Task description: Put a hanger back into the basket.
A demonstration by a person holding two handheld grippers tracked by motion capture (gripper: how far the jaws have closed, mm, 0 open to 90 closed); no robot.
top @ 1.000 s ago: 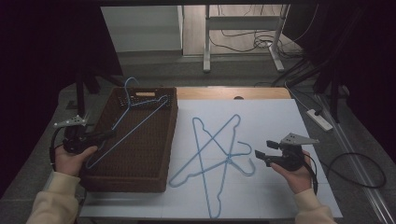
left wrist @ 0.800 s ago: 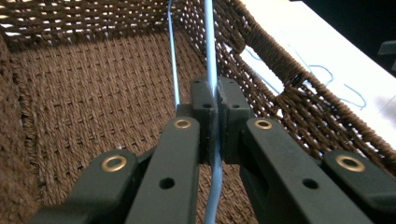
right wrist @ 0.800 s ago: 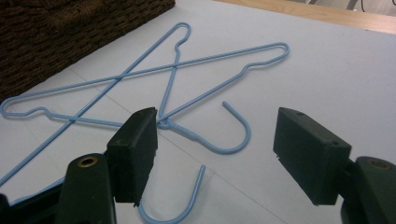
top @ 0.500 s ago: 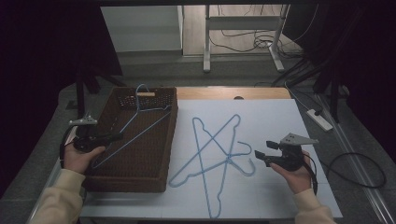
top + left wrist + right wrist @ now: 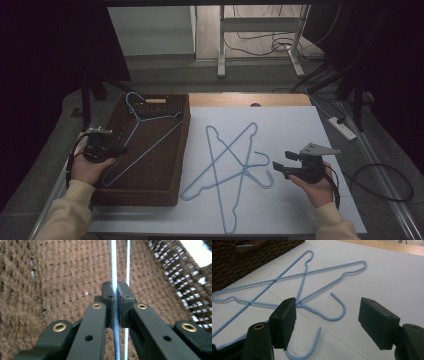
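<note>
The left gripper (image 5: 112, 150) pinched a blue hanger (image 5: 145, 137) over the brown basket (image 5: 165, 187), while the right gripper's (image 5: 280, 167) jaws stood spread near two crossed hangers (image 5: 227, 165) on the worktop (image 5: 300, 125).

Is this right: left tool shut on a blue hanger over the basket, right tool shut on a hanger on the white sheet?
Not quite. The left tool is shut on the blue hanger over the basket, but the right tool is open: the right gripper view shows its jaws wide apart above the crossed hangers on the white sheet, gripping nothing.
</note>
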